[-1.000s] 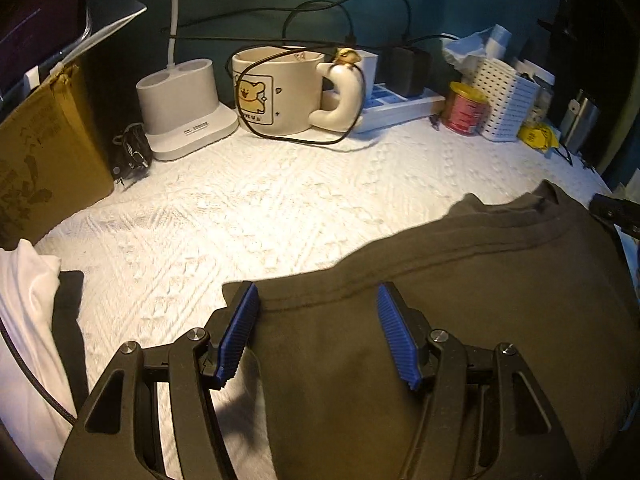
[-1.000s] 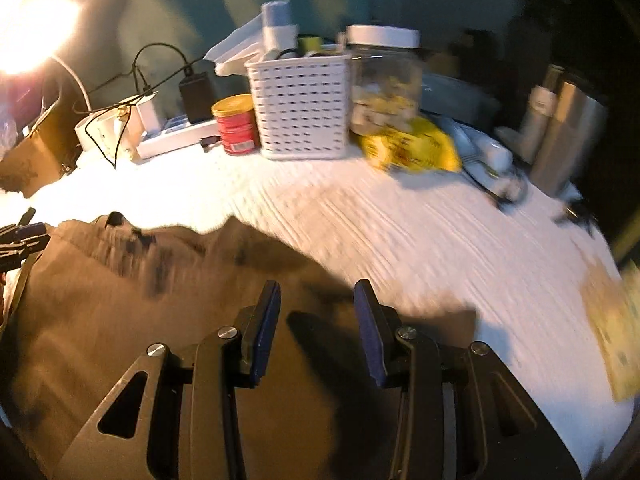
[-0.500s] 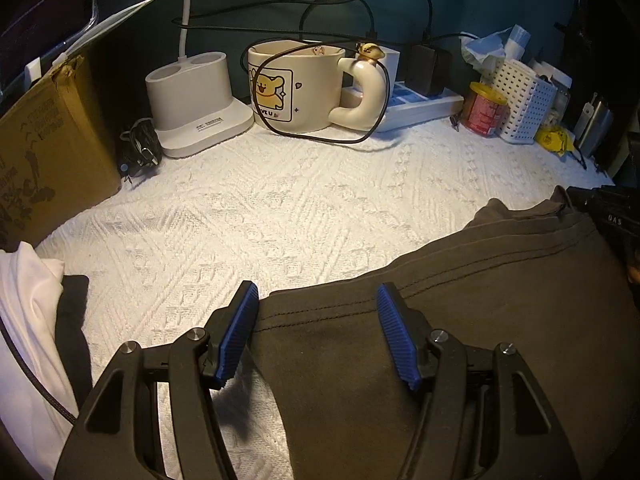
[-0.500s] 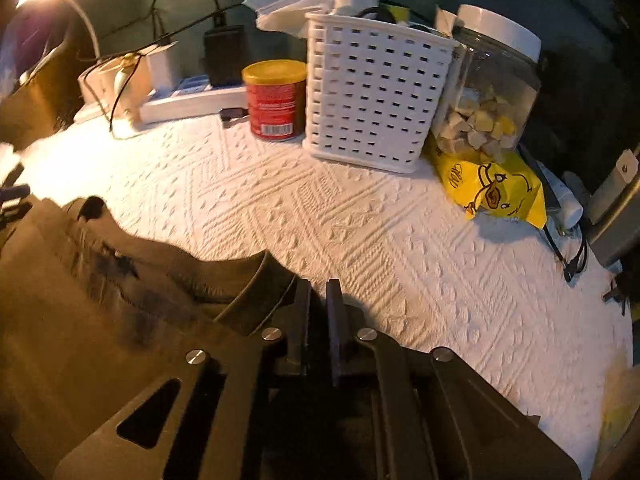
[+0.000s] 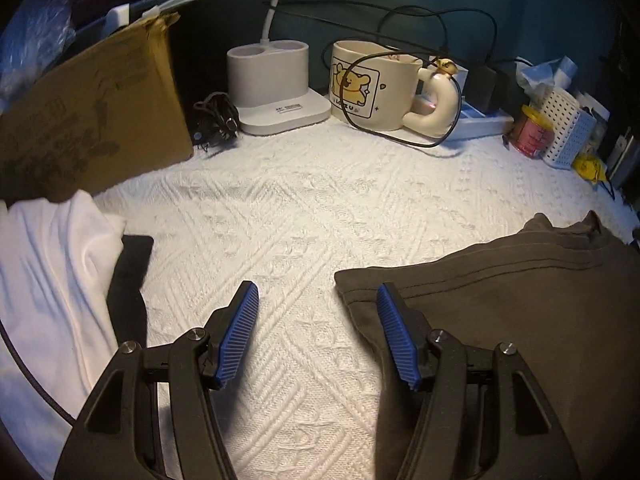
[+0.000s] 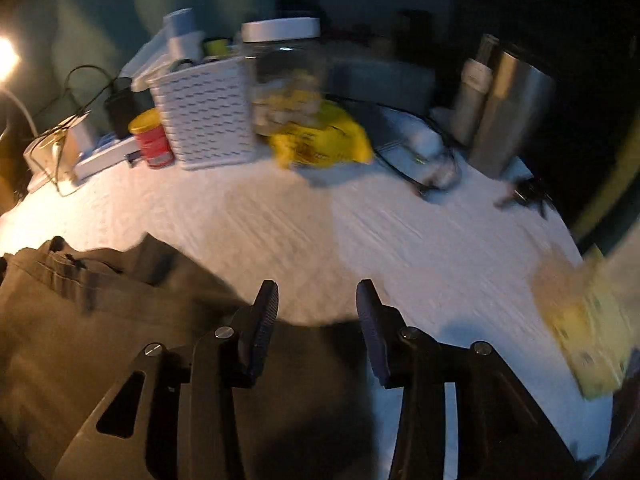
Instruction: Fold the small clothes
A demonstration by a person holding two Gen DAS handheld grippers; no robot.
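A dark brown-grey garment [image 5: 512,320] lies flat on the white textured cloth [image 5: 304,208], at the lower right of the left wrist view. My left gripper [image 5: 318,300] stands open at the garment's left corner; its right blue pad [image 5: 394,332] is over the fabric edge, and only bare cloth lies between the pads. In the blurred right wrist view the same garment [image 6: 92,320] fills the lower left. My right gripper [image 6: 316,304] hangs over its right edge, jaws opening, nothing pinched between them.
At the back stand a cardboard box [image 5: 92,120], a white lamp base [image 5: 276,92], a bear mug [image 5: 376,84] with a cable, a red tin [image 6: 154,140], a white basket [image 6: 208,116], a jar [image 6: 284,76] and steel flasks [image 6: 508,108]. White clothing [image 5: 48,280] lies left.
The left gripper slid left off the garment toward its corner. The right gripper shut on the garment's edge half a second ago, then opened and swung right; its view is now blurred.
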